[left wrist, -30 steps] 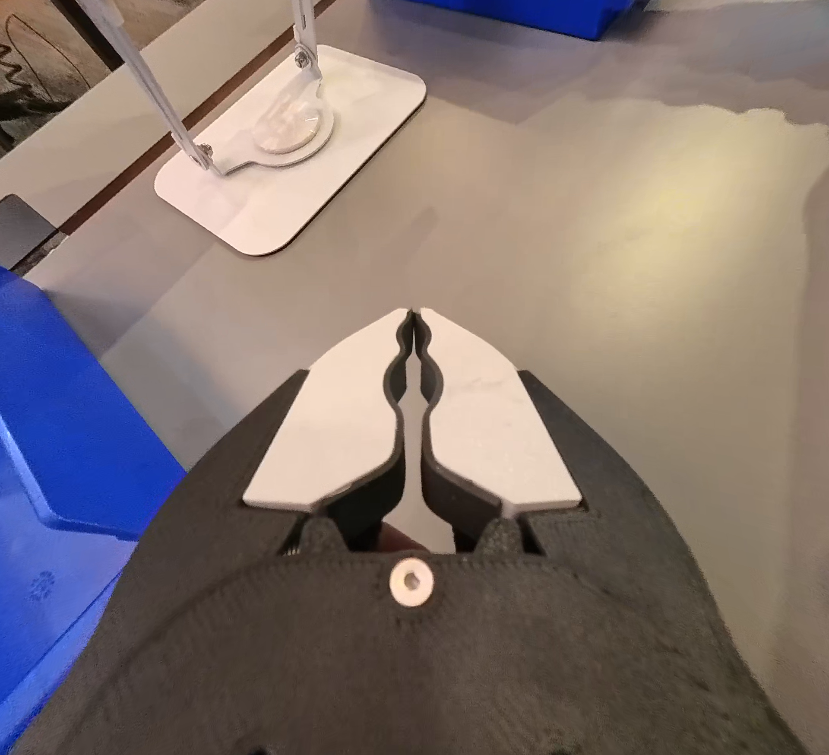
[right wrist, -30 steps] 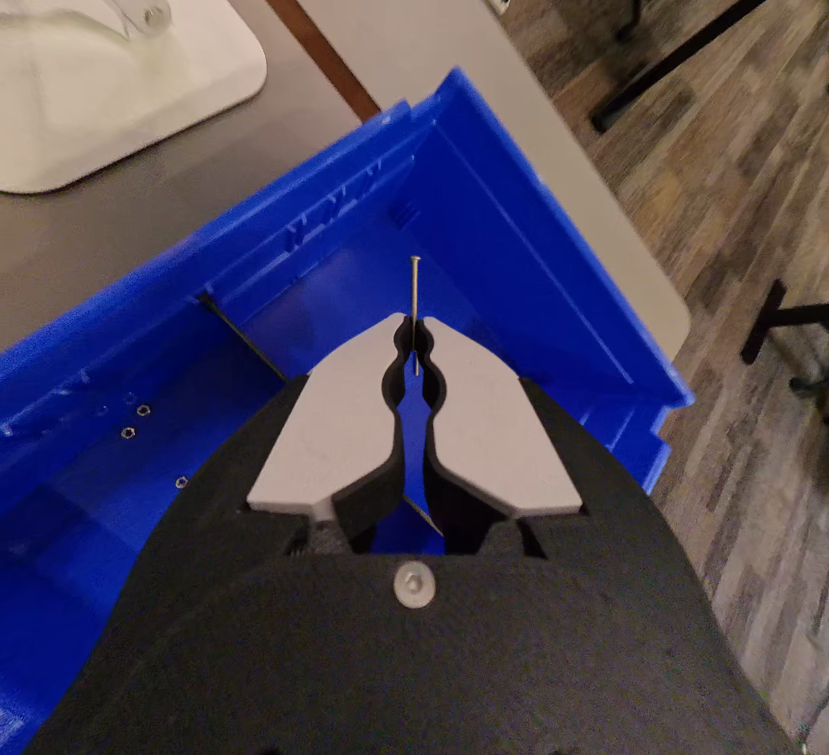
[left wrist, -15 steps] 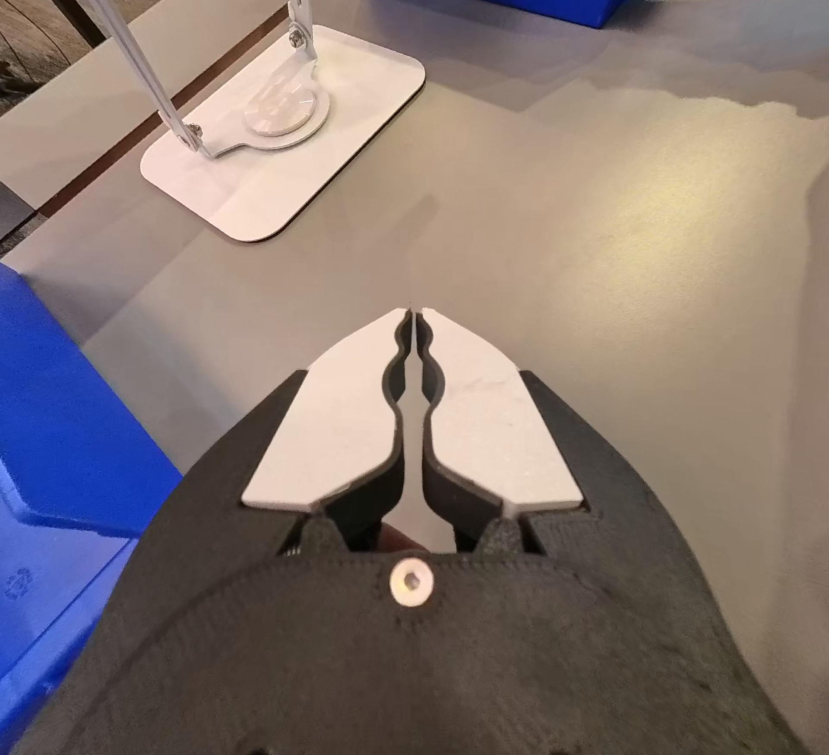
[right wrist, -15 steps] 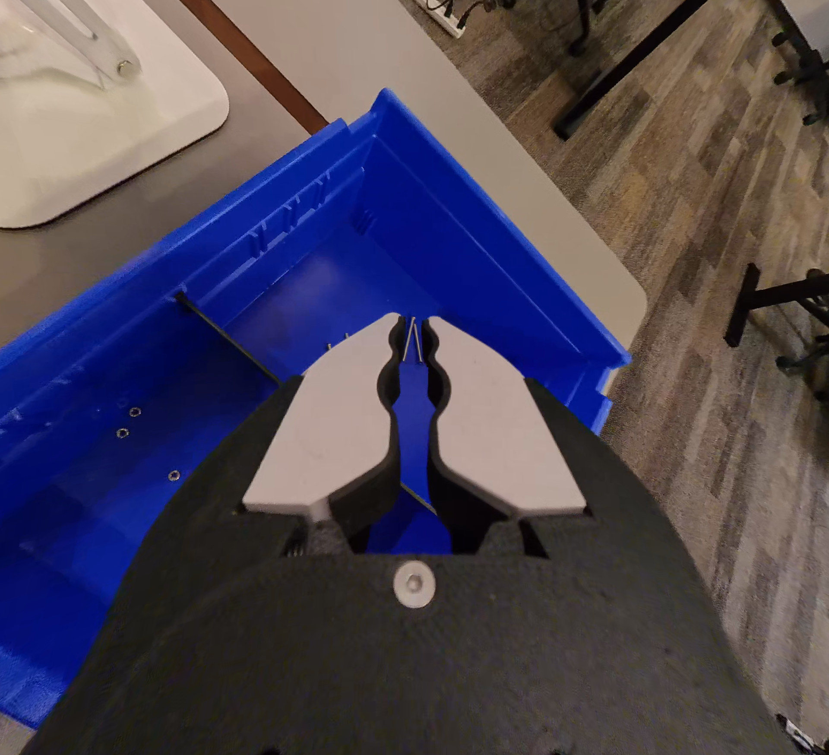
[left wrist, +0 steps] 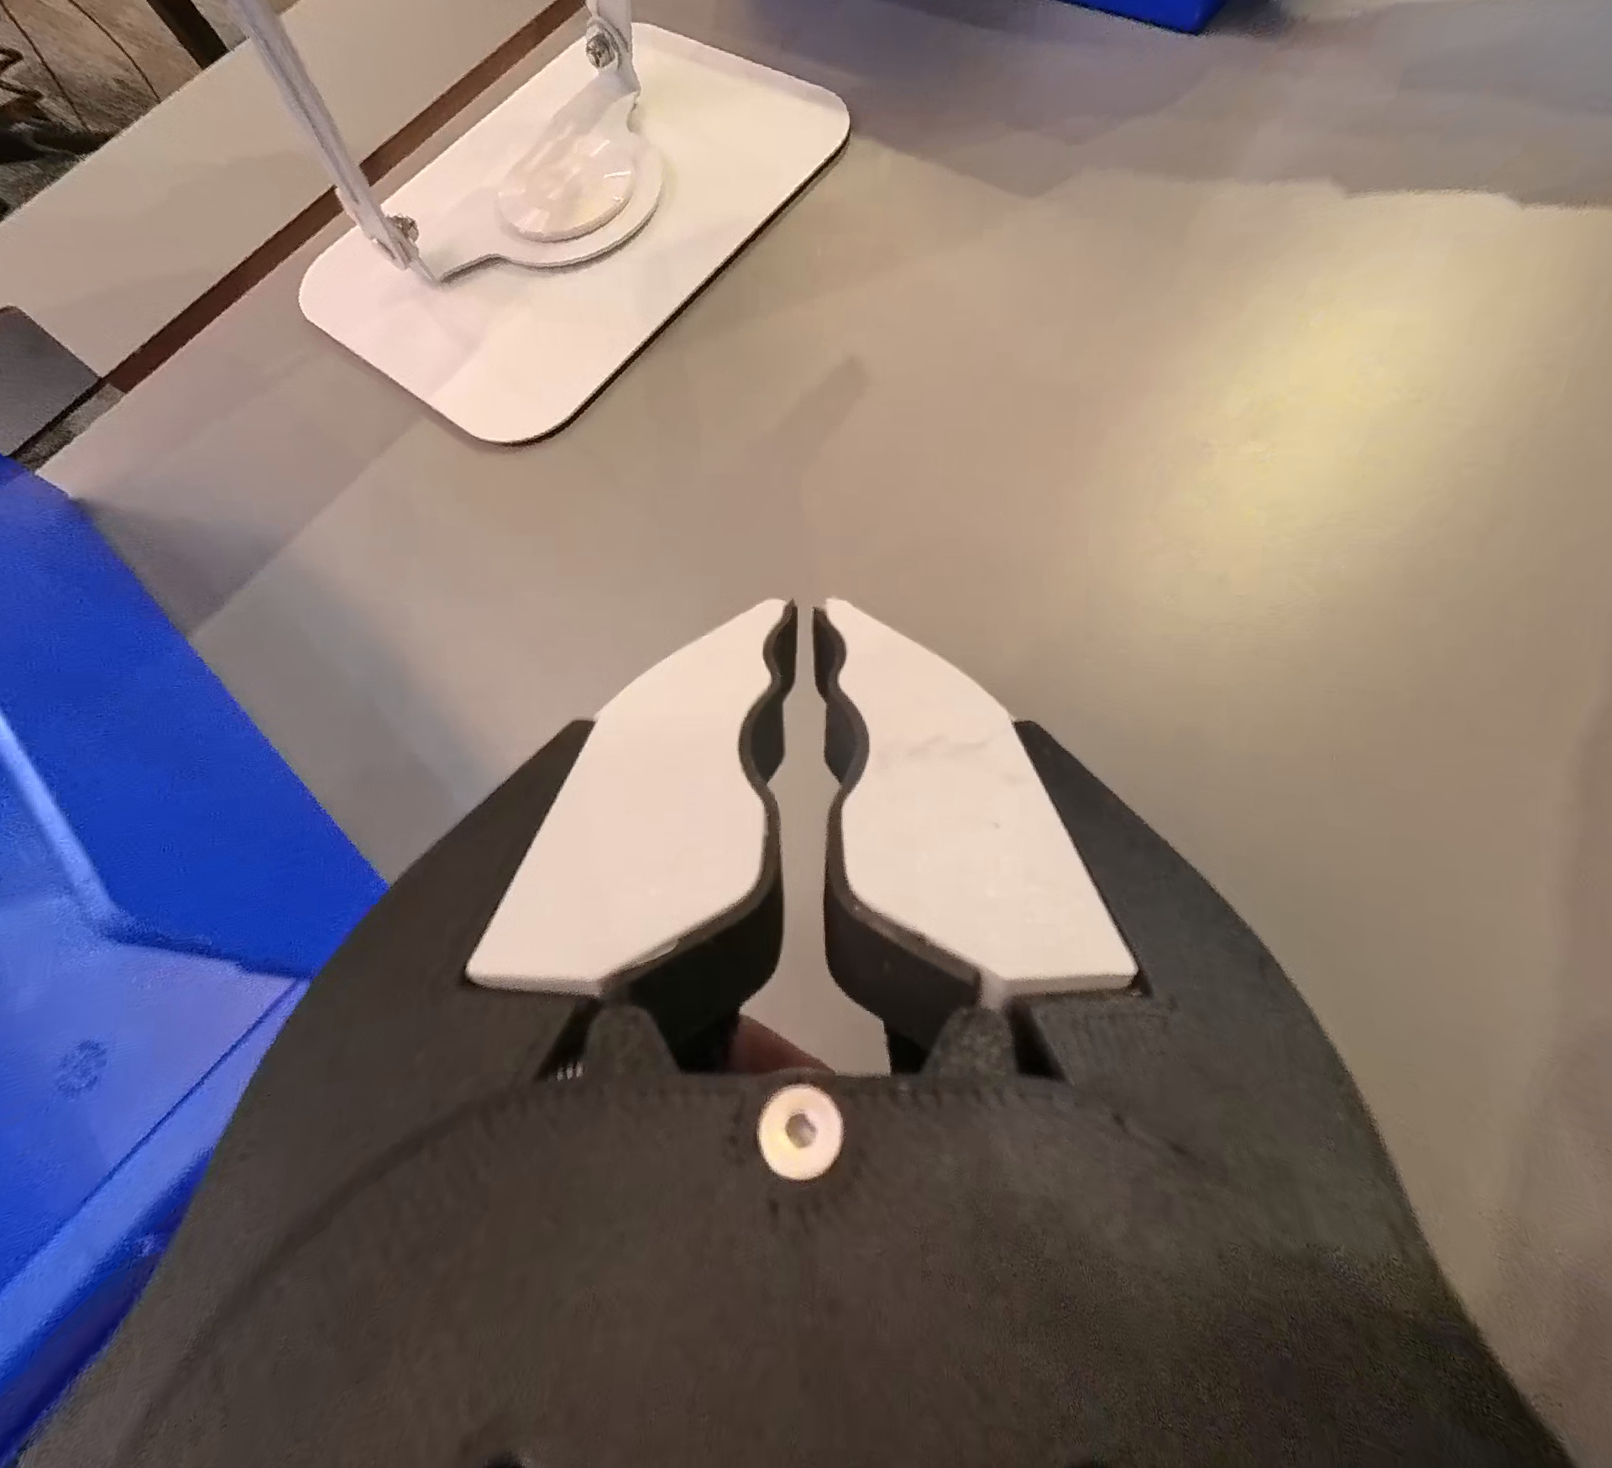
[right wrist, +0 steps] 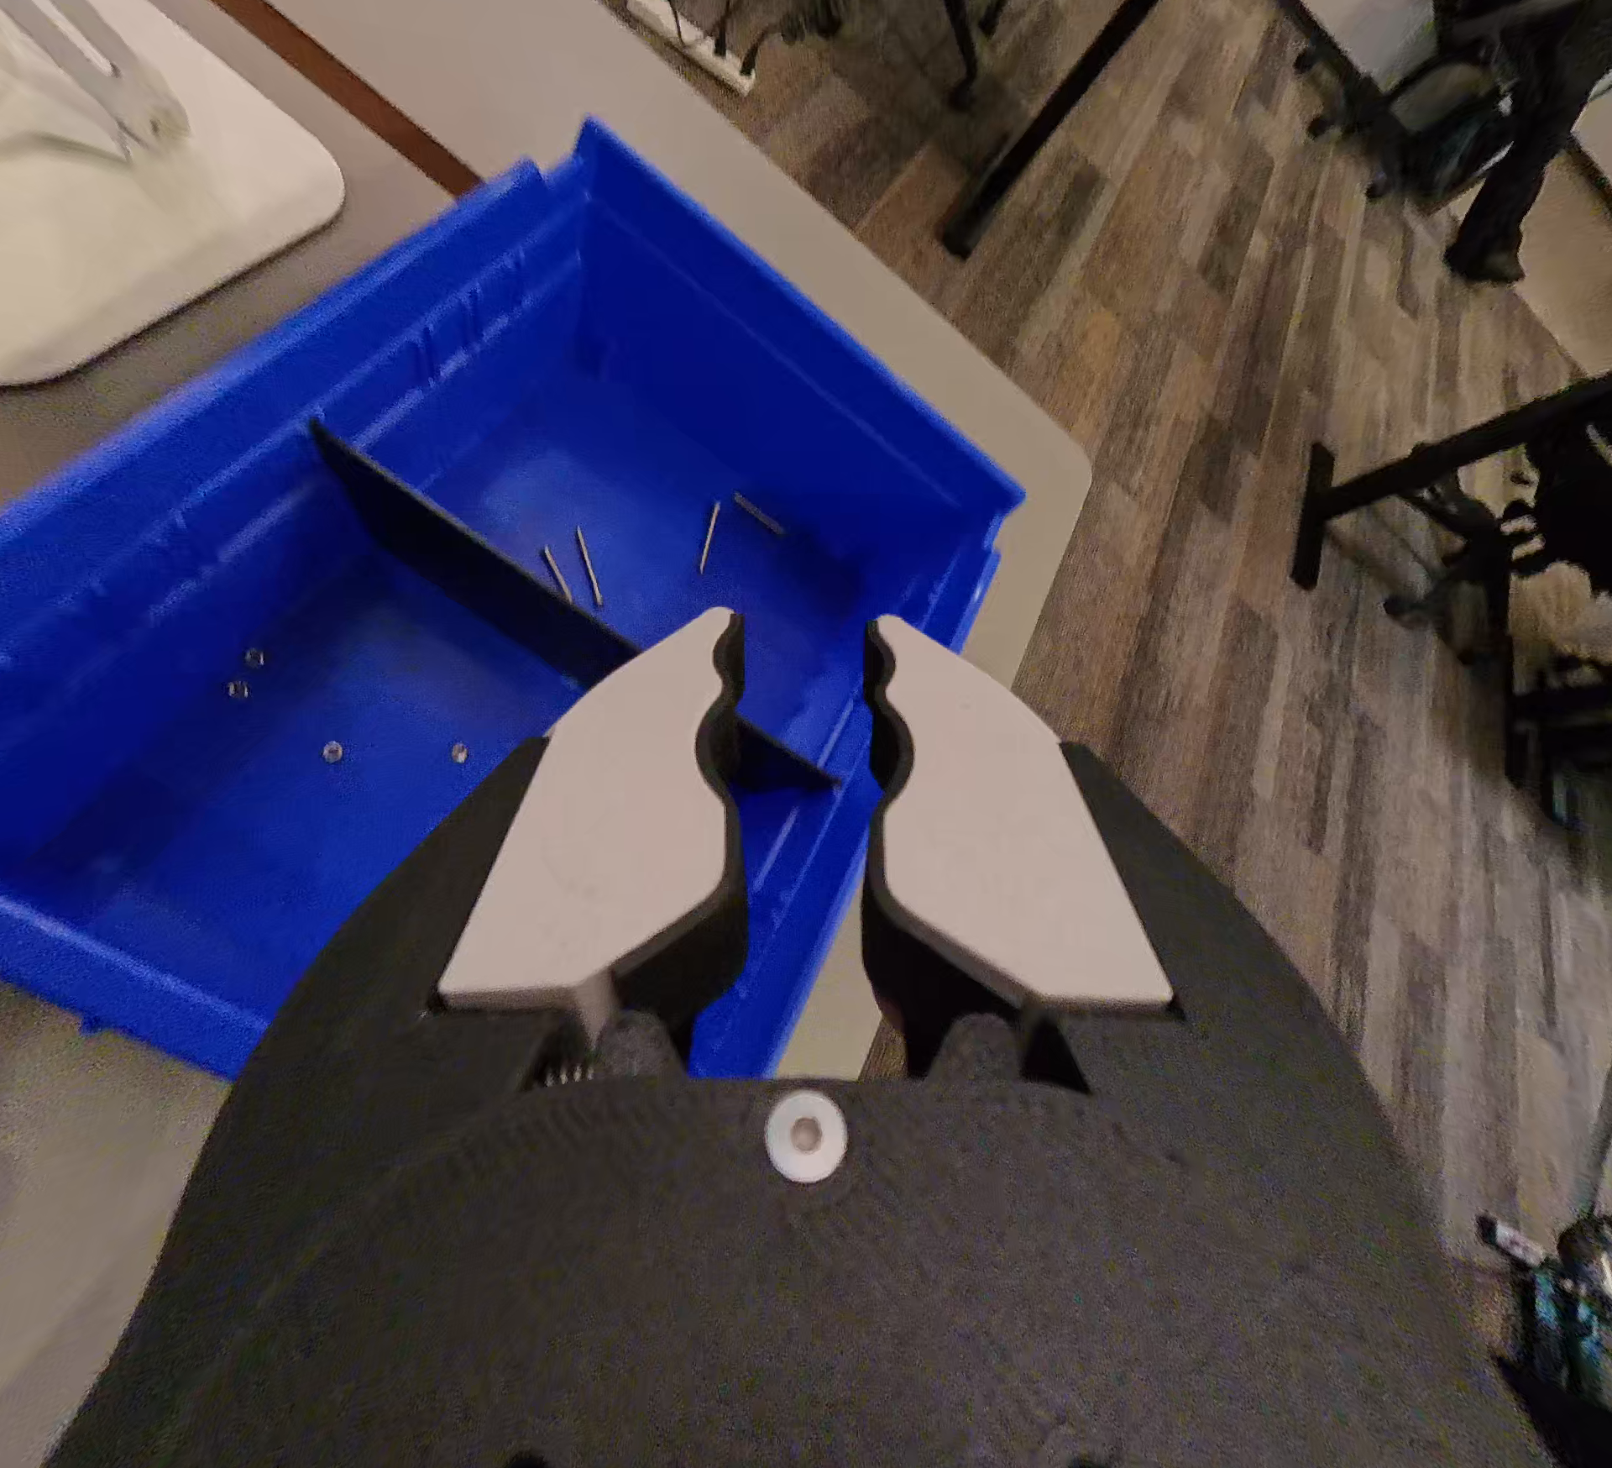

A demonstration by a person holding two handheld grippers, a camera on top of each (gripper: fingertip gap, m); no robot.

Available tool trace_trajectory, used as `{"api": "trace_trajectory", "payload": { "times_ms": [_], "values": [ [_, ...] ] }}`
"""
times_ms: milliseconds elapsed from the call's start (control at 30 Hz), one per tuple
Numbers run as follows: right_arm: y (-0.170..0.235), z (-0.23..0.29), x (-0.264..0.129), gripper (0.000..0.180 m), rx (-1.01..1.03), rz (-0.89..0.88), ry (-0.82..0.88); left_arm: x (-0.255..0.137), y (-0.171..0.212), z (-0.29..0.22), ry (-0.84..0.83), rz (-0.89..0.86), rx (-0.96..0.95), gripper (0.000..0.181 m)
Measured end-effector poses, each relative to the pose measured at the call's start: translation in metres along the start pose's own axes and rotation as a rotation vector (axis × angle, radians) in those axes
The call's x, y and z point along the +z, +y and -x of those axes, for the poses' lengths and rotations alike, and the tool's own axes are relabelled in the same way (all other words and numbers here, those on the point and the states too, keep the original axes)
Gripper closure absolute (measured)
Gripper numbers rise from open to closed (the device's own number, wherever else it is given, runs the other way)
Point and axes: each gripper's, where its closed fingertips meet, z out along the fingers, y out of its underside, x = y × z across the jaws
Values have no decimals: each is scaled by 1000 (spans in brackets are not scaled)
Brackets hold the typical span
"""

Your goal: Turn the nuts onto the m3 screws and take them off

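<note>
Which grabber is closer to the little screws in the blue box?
Right. The right gripper hangs open just above the blue bin, near the screws. The left gripper is over bare table, with no screws in its view.

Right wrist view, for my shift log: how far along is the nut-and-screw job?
Looks finished or between rounds: four screws lie bare in the blue bin's far compartment, four nuts loose in the near one. Right claw is open and empty, left claw shut on nothing.
</note>
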Motion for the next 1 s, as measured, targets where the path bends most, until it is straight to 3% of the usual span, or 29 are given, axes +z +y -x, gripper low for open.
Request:
{"api": "trace_trajectory", "payload": {
  "times_ms": [300, 533, 733, 867, 1000],
  "values": [
    [92, 6, -13, 134, 182, 221, -39, -41, 16, 13, -120, -12, -100, 174],
    [129, 24, -2, 153, 259, 316, -131, -108, 29, 65, -362, -62, -205, 168],
    [136, 28, 6, 158, 294, 336, -160, -164, 60, 118, -595, -35, -250, 159],
    [142, 30, 16, 170, 336, 320, -182, -187, 73, 152, -662, -36, -265, 152],
    [139, 30, 18, 171, 329, 289, -217, -198, 84, 184, -673, -54, -299, 140]
  ]
}}
